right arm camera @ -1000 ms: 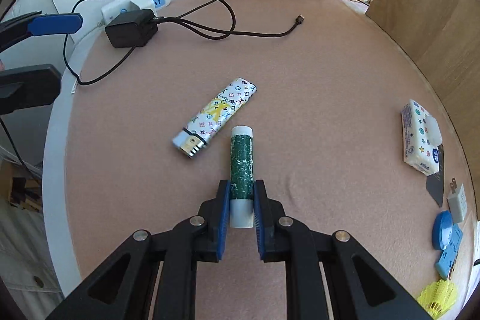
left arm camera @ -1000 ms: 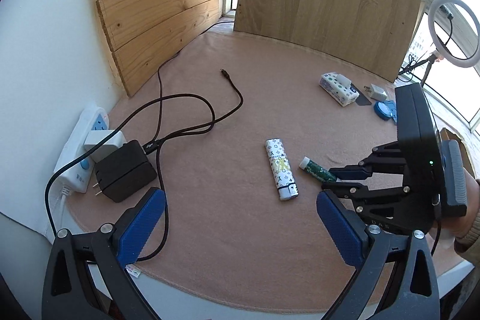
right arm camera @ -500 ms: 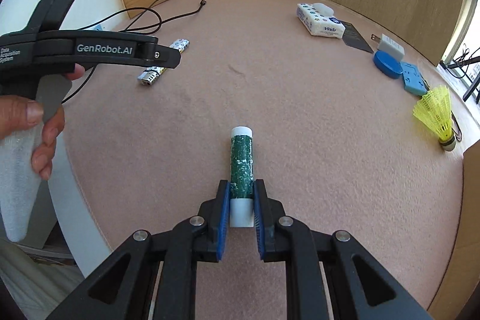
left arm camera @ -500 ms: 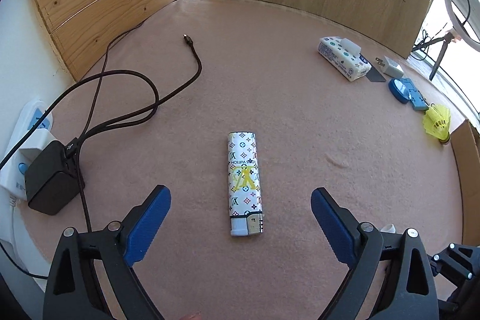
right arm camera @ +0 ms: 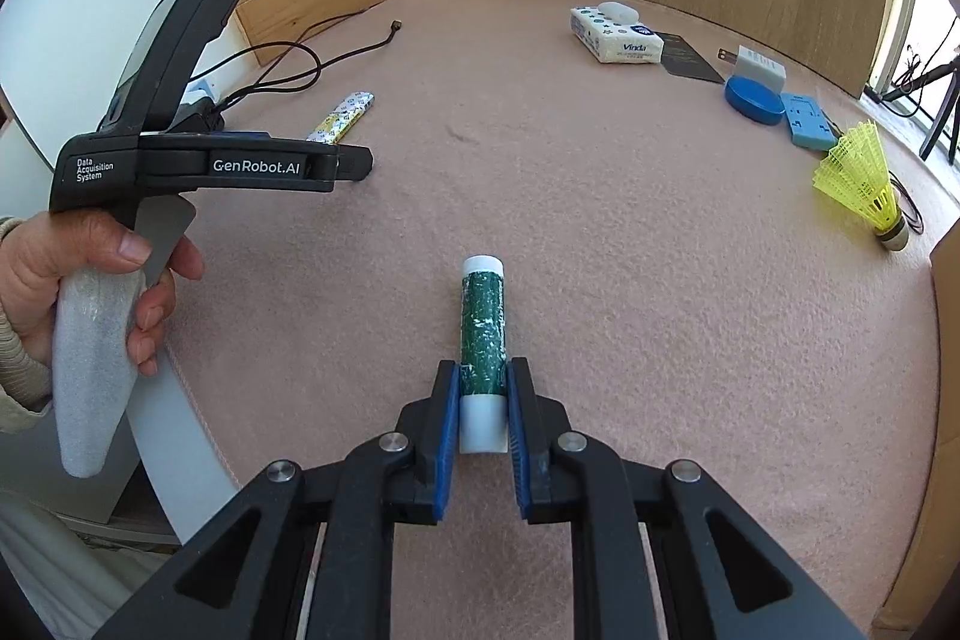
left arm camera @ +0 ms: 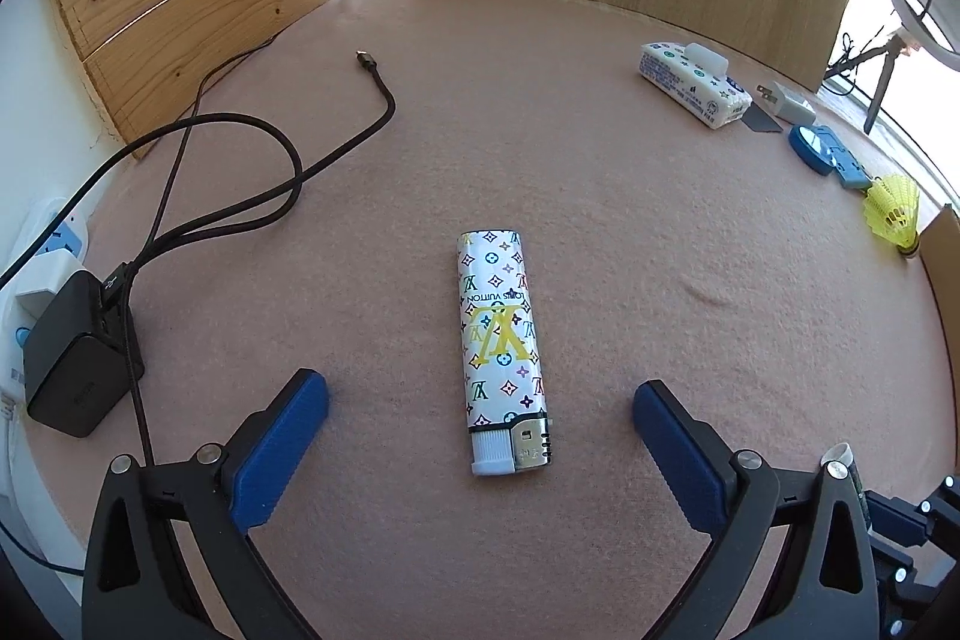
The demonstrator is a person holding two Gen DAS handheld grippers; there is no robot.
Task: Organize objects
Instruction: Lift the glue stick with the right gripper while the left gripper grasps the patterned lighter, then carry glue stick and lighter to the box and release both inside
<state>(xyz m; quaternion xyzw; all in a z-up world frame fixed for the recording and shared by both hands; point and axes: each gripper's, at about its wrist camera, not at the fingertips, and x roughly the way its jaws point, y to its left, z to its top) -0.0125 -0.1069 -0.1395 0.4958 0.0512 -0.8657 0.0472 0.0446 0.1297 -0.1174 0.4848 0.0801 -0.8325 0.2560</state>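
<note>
While the left gripper [left arm camera: 480, 415] hovers low with its jaws spread wide, the patterned lighter [left arm camera: 501, 349] lies flat on the counter [left arm camera: 660, 232] between the two blue pads, touching neither, its metal end nearest the camera. Left of the lighter, a black charger block [left arm camera: 72, 376] sits at the counter's edge against a white power strip [left arm camera: 36, 256] that is mostly cut off by the frame; a black cable [left arm camera: 258, 160] loops away from the block and ends in a bare plug. Right of the lighter, near the far rim, stand a tissue pack [left arm camera: 693, 83], a white plug adapter [left arm camera: 786, 101], a blue round case [left arm camera: 807, 148] and a yellow shuttlecock [left arm camera: 894, 211]. In the right wrist view, the right gripper [right arm camera: 483, 403] has its jaws closed narrow on a green tube with white ends [right arm camera: 482, 334], lifted above the counter. Whether the tube is a lip balm or a glue stick is hard to make out. From the left view only its white tip shows behind a finger.
</note>
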